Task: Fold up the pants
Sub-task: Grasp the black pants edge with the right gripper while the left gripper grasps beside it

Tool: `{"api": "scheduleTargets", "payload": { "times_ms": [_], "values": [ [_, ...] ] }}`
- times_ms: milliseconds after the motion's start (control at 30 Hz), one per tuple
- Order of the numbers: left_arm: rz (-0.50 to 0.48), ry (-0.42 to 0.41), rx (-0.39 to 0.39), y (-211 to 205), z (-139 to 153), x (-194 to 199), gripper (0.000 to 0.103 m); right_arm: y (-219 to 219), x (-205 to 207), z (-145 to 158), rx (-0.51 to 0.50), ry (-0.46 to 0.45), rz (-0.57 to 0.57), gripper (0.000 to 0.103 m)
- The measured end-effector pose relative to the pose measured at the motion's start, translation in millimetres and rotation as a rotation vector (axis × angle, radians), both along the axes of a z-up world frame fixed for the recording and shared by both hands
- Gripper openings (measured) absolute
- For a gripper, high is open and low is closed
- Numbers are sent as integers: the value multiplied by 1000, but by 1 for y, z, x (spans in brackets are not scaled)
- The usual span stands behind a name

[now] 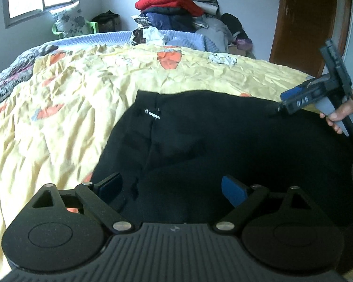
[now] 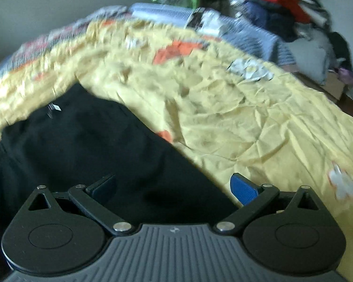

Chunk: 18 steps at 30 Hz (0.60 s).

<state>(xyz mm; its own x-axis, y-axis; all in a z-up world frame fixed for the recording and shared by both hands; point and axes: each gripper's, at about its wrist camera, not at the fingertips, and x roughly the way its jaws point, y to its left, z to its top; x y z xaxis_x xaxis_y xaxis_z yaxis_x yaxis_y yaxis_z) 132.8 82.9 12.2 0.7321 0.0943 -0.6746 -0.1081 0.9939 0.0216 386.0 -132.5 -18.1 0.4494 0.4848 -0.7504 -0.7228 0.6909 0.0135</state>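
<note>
Black pants spread flat on the yellow quilt of the bed, filling the near middle of the left wrist view and running off to the right. White tag and a vertical seam toward the far-left corner, so probably the waistband end there, though hard to be sure against so dark a cloth. Long axis apparently across the bed, left to right.

Left tongs spread wide, holding nothing, poised directly over the near part of the pants with cloth showing between the blue pads. Right tongs likewise spread and empty, straddling the slanted right-hand edge of the pants, one finger over black cloth and the other over quilt; same tool seen from the left wrist view at the far right, above the fabric's far edge. Right wrist view blurred.

Both ends within reach, each set of tongs over its own side. Next move likely a pinch at each edge before folding one half over the other; right side nearer to a clean edge, left side sitting over mid-cloth and needing to find a border first.
</note>
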Motion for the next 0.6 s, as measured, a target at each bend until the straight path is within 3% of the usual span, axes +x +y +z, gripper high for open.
{"api": "scheduleTargets", "payload": {
  "times_ms": [33,67,100,133,200,233,300,467,600],
  "values": [
    [0,1,2,1,1,7,93,4,7,-5,-23,18,31,102],
    [-2,3,5,3,1,15,93,6,14,-10,-34,45,58,93],
    [-4,7,5,4,2,24,93,9,20,-15,-35,87,83,91],
    [-2,8,5,6,2,33,93,9,21,-15,-19,79,105,84],
    [11,13,-8,11,3,53,93,7,20,-11,15,89,141,50],
    [17,18,-32,15,4,63,93,6,20,-8,27,89,135,12],
    [28,31,-112,25,7,86,93,7,6,-4,11,33,133,6],
    [106,65,-405,58,8,145,93,24,-78,-1,-176,-306,242,4],
    [166,129,-608,79,-5,187,94,31,-136,0,-271,-483,316,4]
  ]
}}
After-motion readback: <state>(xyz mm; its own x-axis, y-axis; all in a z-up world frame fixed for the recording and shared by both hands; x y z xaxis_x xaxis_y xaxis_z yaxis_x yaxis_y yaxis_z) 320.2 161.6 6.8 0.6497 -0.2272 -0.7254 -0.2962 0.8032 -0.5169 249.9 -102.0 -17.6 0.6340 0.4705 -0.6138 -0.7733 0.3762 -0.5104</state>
